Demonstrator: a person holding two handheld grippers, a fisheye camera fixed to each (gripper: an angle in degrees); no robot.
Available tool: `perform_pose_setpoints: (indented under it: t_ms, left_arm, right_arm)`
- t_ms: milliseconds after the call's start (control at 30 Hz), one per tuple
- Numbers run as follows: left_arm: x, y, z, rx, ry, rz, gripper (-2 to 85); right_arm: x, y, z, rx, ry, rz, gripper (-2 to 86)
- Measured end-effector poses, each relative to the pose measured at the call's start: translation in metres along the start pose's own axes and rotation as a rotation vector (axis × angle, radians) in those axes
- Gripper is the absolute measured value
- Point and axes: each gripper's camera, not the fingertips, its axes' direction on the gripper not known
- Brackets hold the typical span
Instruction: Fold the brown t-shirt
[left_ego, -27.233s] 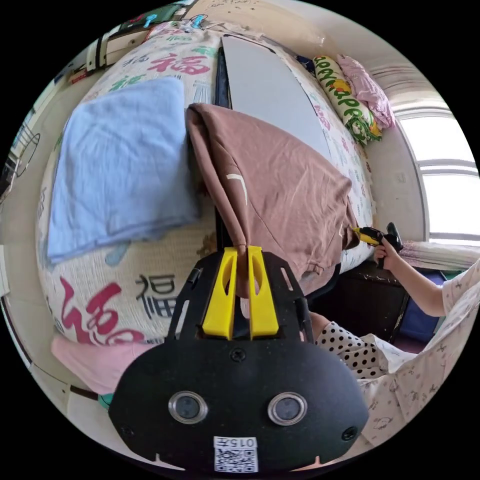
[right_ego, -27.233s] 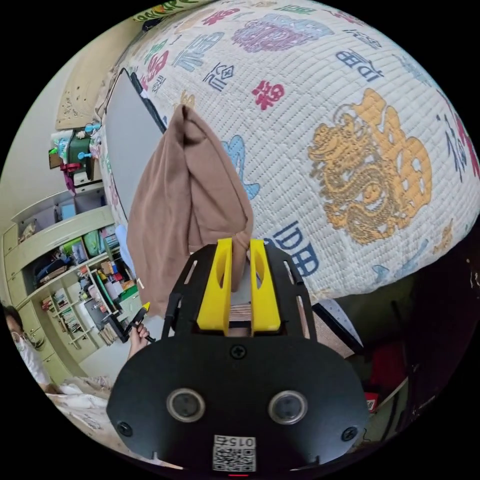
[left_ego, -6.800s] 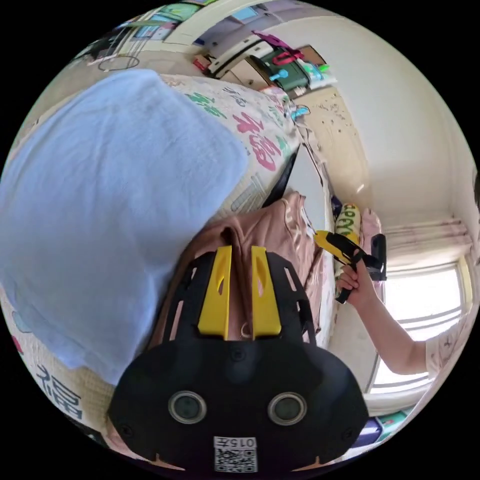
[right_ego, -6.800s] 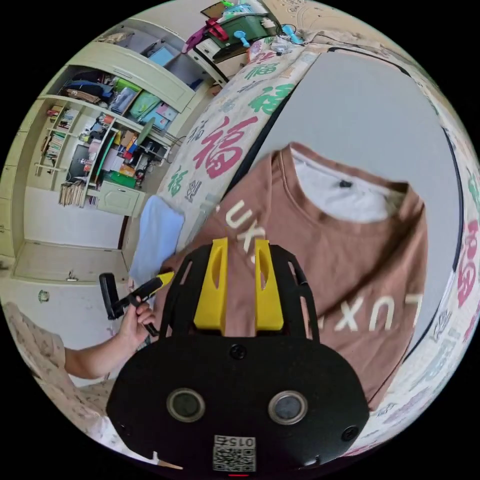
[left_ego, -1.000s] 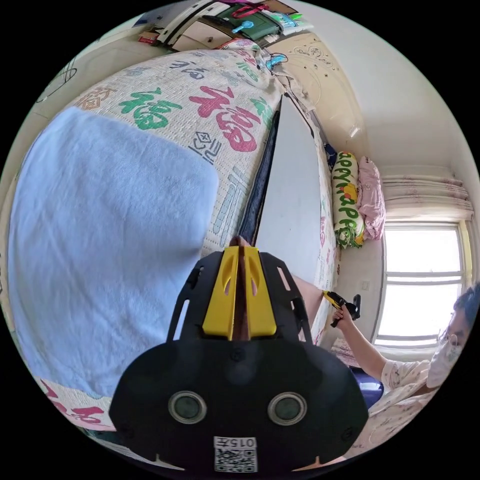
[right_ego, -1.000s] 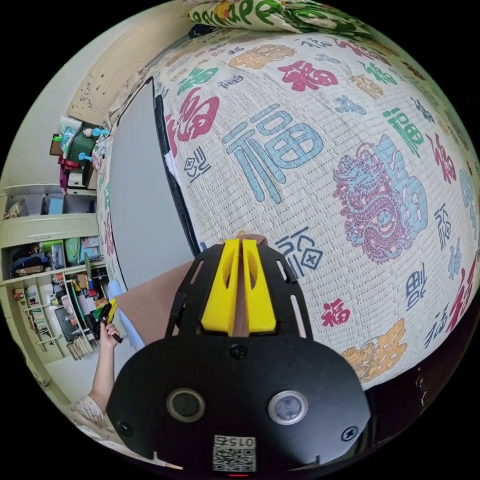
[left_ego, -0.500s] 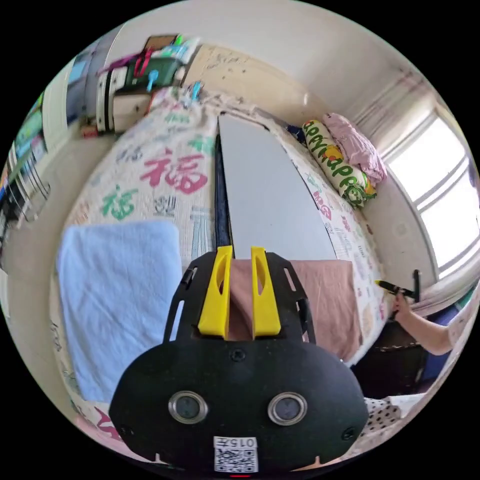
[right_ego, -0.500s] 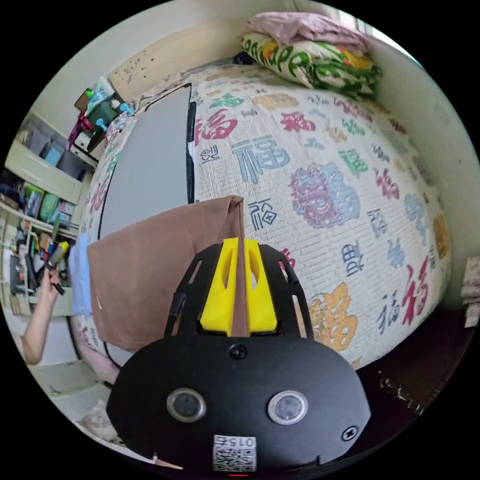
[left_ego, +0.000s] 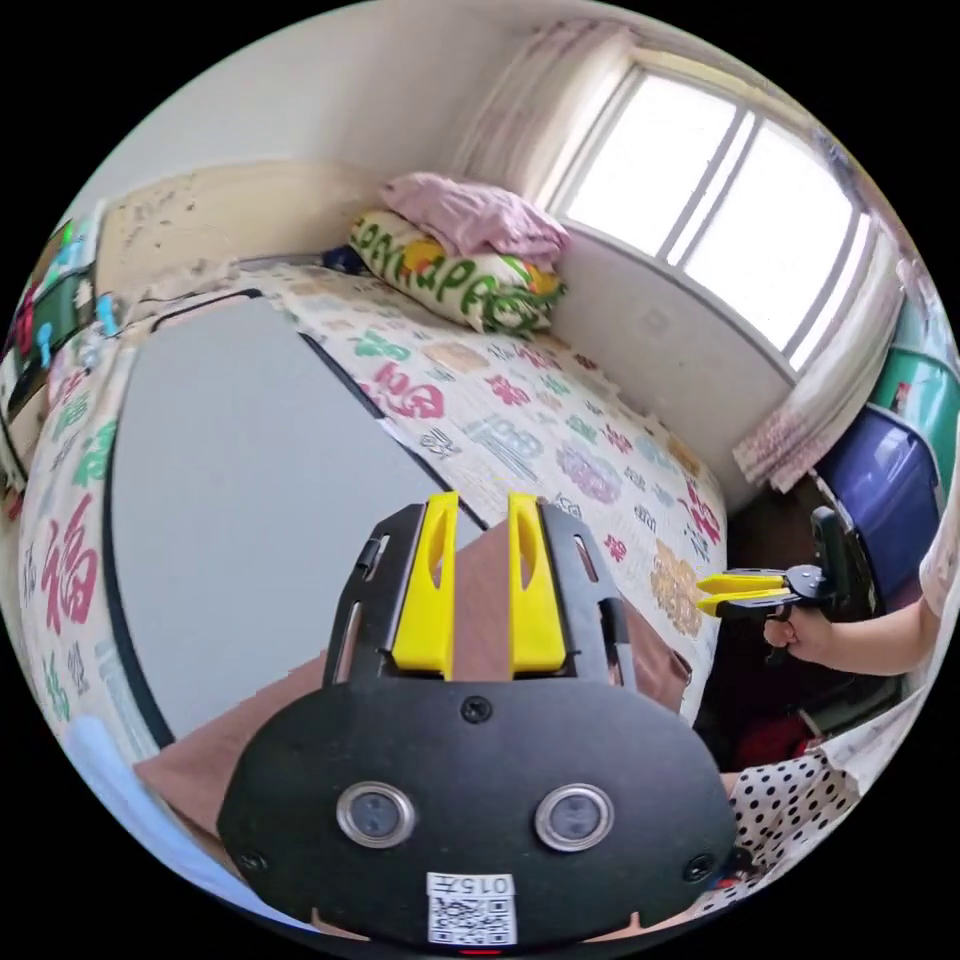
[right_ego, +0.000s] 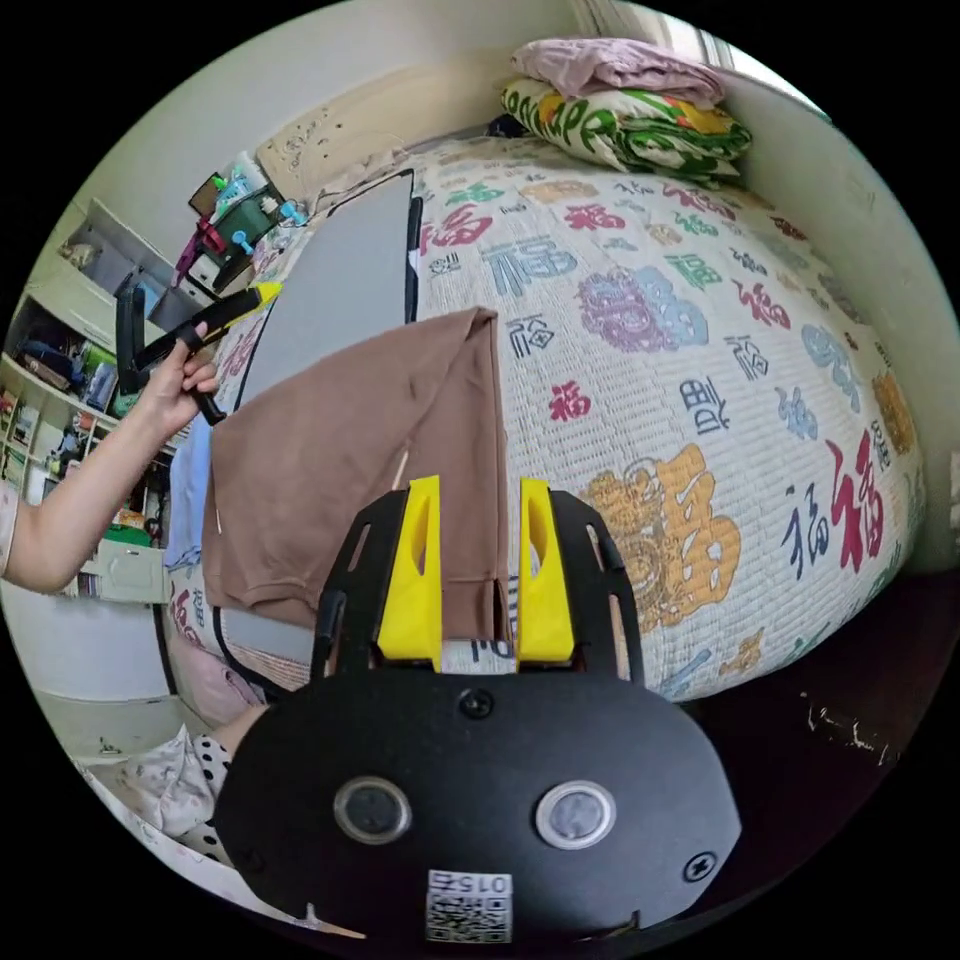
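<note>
We see the brown t-shirt (right_ego: 370, 450) lying folded on the bed, at the near end of a grey board (left_ego: 240, 480) that lies on the printed quilt (right_ego: 700, 400); its far right corner sits just past the board's edge on the quilt, and its near hem droops over the bed's edge at about 7 o'clock in the right gripper view. The right gripper (right_ego: 478, 570) hovers above the shirt's right fold with its yellow jaws apart and nothing between them; the cloth shows through the gap but neither jaw presses on it. In the left gripper view this same gripper (left_ego: 735, 592) appears at 3 o'clock, held level in a hand (left_ego: 800, 635) off the bed's side, jaws slightly parted. The left gripper (left_ego: 480, 590) has its jaws apart too, with the brown cloth visible beneath them. In the right gripper view we see it (right_ego: 205, 318) raised at 10 o'clock in a hand (right_ego: 178, 385), the forearm reaching in from 9 o'clock, tips pointing over the board, clear of the shirt. A folded patterned blanket (left_ego: 455, 280) with a pink one (left_ego: 470, 215) on top rests at the head of the bed below the window (left_ego: 730, 230).
</note>
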Motion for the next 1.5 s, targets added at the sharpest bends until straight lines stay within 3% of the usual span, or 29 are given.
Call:
perform_pose_setpoints:
  t_ms: [200, 367, 600, 800, 933, 1133, 1367, 1500]
  left_arm:
    - [0.094, 0.028, 0.176, -0.269, 0.074, 0.195, 10.5]
    - [0.133, 0.069, 0.296, -0.518, 0.022, 0.271, 10.3]
    - [0.148, 0.123, 0.345, -0.712, -0.031, 0.296, 3.0]
    - [0.156, 0.111, 0.293, -0.534, 0.041, 0.246, 1.7]
    - [0.159, 0.075, 0.224, -0.275, 0.222, 0.168, 1.7]
    - [0.092, 0.081, 0.074, -0.023, 0.396, 0.070, 1.7]
    - [-0.065, 0.197, -0.100, 0.024, 0.306, -0.088, 1.8]
    - [-0.129, 0.268, -0.145, -0.007, 0.194, -0.190, 2.1]
  right_arm:
    - [0.046, 0.068, 0.042, -0.208, -0.083, 0.100, 11.5]
    - [0.046, 0.108, 0.061, -0.311, -0.240, 0.124, 8.8]
    - [0.085, 0.132, 0.059, -0.326, -0.380, 0.220, 1.7]
    - [0.124, 0.149, -0.002, -0.201, -0.315, 0.216, 0.7]
    - [0.161, 0.154, -0.080, -0.022, -0.158, 0.234, 0.6]
    - [0.097, 0.177, -0.152, 0.043, -0.119, -0.099, 0.6]
    - [-0.015, 0.252, -0.082, -0.125, -0.358, -0.331, 0.7]
    - [-0.049, 0.290, -0.022, -0.235, -0.410, -0.427, 0.7]
